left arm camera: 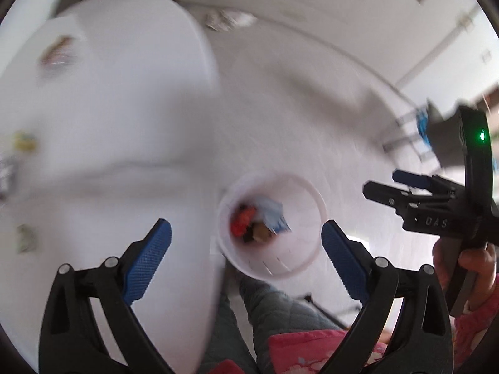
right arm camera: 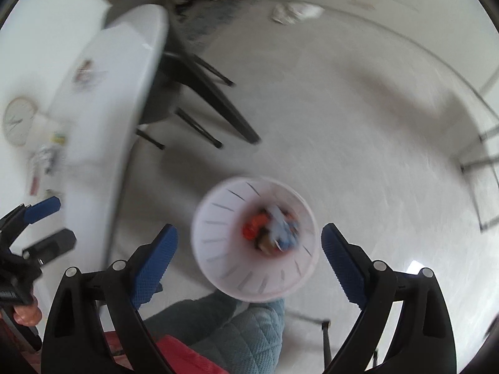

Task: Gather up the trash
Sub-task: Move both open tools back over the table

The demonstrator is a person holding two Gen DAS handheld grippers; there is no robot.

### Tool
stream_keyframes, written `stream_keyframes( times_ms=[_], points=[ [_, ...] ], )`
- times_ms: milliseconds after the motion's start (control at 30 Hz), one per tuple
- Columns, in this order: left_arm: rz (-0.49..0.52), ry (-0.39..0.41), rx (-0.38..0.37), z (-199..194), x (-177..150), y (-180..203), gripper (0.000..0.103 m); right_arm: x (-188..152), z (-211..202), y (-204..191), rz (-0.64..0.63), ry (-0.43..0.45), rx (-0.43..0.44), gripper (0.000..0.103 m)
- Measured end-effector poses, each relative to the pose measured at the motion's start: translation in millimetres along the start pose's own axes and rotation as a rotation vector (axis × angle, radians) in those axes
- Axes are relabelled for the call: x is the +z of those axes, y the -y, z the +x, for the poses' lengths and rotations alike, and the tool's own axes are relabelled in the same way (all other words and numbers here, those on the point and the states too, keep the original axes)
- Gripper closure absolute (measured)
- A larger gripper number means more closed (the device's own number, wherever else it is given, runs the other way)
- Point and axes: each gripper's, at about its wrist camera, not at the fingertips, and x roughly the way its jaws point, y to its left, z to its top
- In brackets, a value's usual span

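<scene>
A white slotted trash bin point(left arm camera: 299, 258) stands on the floor beside the white table; it holds red, blue and brown trash point(left arm camera: 260, 222). It also shows in the right wrist view point(right arm camera: 224, 243), with its trash point(right arm camera: 271, 229). My left gripper point(left arm camera: 246, 246) is open and empty, above the bin and the table's edge. My right gripper point(right arm camera: 249, 246) is open and empty, directly above the bin. It also shows at the right of the left wrist view point(left arm camera: 379, 187). Both views are blurred.
The white table point(left arm camera: 109, 109) carries several small wrappers point(left arm camera: 57, 51) and scraps point(right arm camera: 46, 155). A black-legged chair point(right arm camera: 199, 93) stands past the table. Crumpled white material point(right arm camera: 294, 11) lies on the far floor. My legs point(right arm camera: 237, 327) are below the bin.
</scene>
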Motion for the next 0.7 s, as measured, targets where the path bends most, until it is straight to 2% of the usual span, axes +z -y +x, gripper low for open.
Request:
stream_keyframes(
  times_ms=[167, 267, 367, 467, 600, 700],
  points=[
    [-0.219, 0.140, 0.121, -67, -15, -84, 0.008, 42, -15, -75, -0.138, 0.055, 0.101, 0.006],
    [-0.343, 0.205, 0.192, -101, -41, -140, 0.008, 70, -12, -130, -0.216, 0.079, 0.138, 0.005],
    [-0.427, 0.228, 0.253, -118, -67, -185, 0.008, 101, 1, -188, -0.261, 0.092, 0.155, 0.005],
    [-0.505, 0.237, 0.299, -127, -91, -225, 0.008, 135, 26, -244, -0.242, 0.067, 0.207, 0.003],
    [-0.596, 0.251, 0.327, -137, -113, -275, 0.008, 182, 69, -307, -0.197, 0.037, 0.211, 0.003],
    [-0.643, 0.252, 0.319, -138, -122, -306, 0.008, 214, 105, -351, -0.226, 0.035, 0.133, 0.003]
  ],
)
